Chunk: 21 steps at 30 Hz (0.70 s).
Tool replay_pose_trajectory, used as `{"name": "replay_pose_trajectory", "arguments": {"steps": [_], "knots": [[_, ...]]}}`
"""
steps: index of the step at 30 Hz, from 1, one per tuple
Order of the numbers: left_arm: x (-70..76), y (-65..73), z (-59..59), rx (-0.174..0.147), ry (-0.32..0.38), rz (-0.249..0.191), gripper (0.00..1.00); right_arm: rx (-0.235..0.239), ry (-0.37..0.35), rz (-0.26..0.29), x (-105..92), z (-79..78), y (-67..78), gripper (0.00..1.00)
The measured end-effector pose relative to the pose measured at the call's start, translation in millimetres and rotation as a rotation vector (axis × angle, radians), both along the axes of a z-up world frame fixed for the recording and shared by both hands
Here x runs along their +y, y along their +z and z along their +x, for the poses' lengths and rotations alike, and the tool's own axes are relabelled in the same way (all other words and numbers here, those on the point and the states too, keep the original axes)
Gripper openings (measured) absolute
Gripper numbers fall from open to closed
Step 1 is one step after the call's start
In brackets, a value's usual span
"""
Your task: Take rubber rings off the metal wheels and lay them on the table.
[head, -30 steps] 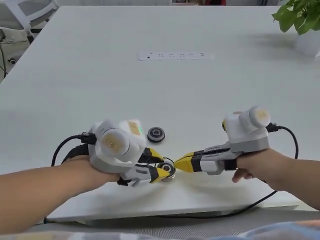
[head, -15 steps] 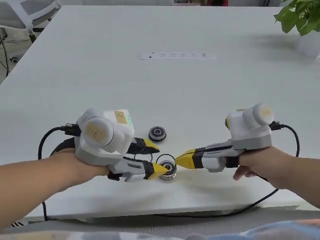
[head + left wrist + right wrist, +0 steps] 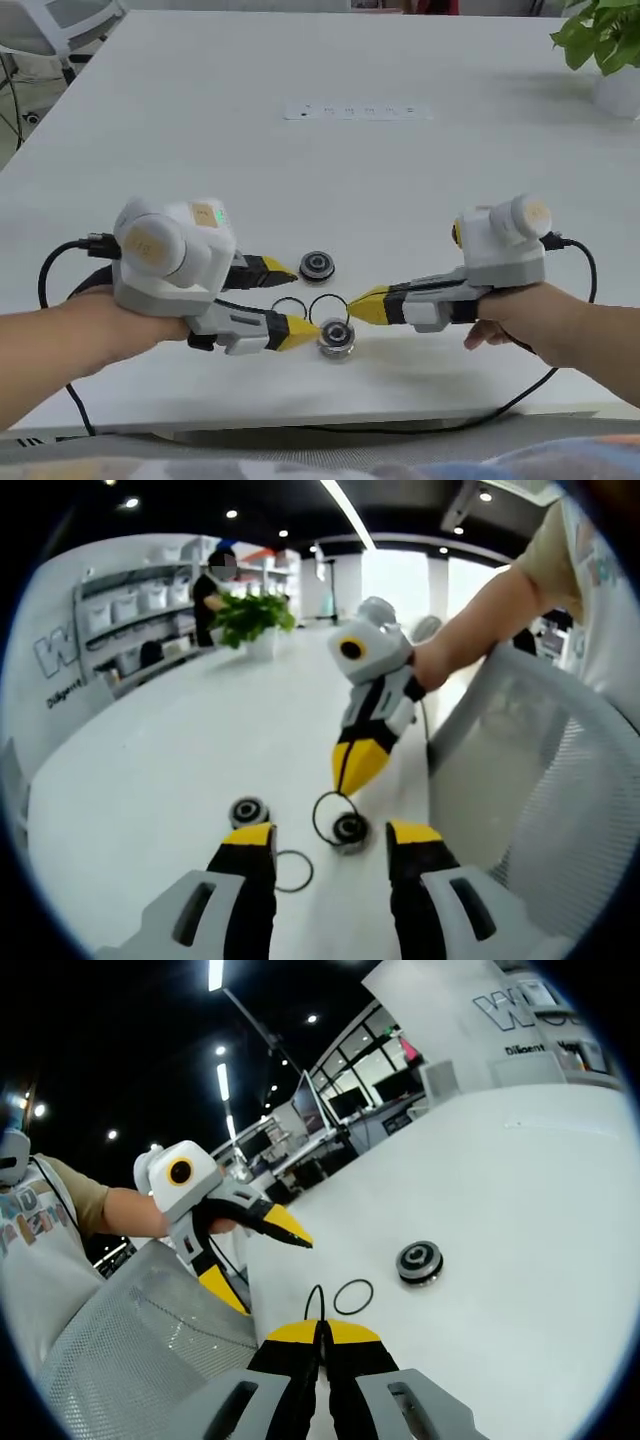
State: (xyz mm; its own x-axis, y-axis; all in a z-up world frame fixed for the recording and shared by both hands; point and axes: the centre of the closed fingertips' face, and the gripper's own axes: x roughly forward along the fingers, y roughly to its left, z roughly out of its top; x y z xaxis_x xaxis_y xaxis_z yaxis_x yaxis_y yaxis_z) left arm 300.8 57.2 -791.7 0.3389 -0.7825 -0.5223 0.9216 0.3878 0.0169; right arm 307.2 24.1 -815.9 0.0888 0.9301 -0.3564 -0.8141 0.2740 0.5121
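My right gripper (image 3: 358,306) is shut on a thin black rubber ring (image 3: 326,306) (image 3: 315,1306) that hangs from its tip just over the table. Below the ring sits a metal wheel (image 3: 335,338) (image 3: 349,829), close to the table's front edge. My left gripper (image 3: 290,298) (image 3: 330,840) stands open to the left of that wheel, with nothing between its jaws. A second black ring (image 3: 288,307) (image 3: 353,1296) lies flat on the table between the open jaws. Another wheel (image 3: 317,265) (image 3: 419,1260) with a dark rim stands a little farther back.
A white power strip (image 3: 358,111) lies across the middle of the white table (image 3: 180,150). A potted plant (image 3: 600,40) stands at the far right corner. Gripper cables trail off the front edge on both sides. A grey mesh chair (image 3: 540,780) is close behind me.
My left gripper has drawn back to the left off the near wheel and stands open. The ring lying on the table has come into sight. The right gripper holds its ring.
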Motion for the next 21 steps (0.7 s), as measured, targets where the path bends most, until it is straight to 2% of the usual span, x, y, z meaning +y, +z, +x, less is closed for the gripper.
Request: {"name": "replay_pose_trajectory", "arguments": {"steps": [5, 11, 15, 21], "knots": [[10.6, 5.1, 2.4, -0.019, 0.033, -0.008, 0.50, -0.010, 0.001, 0.010, 7.5, 3.7, 7.4, 0.00], [22.9, 6.2, -0.2, -0.019, 0.051, -0.005, 0.53, -0.016, 0.003, 0.020, 16.8, 6.9, 12.6, 0.00], [30.2, 8.1, -1.0, -0.022, 0.062, -0.014, 0.58, -0.019, 0.003, 0.023, 23.0, 8.3, 13.7, 0.00], [41.5, 8.2, 0.4, -0.020, 0.091, -0.015, 0.58, -0.014, 0.004, 0.024, 31.7, 10.8, 12.7, 0.00]]}}
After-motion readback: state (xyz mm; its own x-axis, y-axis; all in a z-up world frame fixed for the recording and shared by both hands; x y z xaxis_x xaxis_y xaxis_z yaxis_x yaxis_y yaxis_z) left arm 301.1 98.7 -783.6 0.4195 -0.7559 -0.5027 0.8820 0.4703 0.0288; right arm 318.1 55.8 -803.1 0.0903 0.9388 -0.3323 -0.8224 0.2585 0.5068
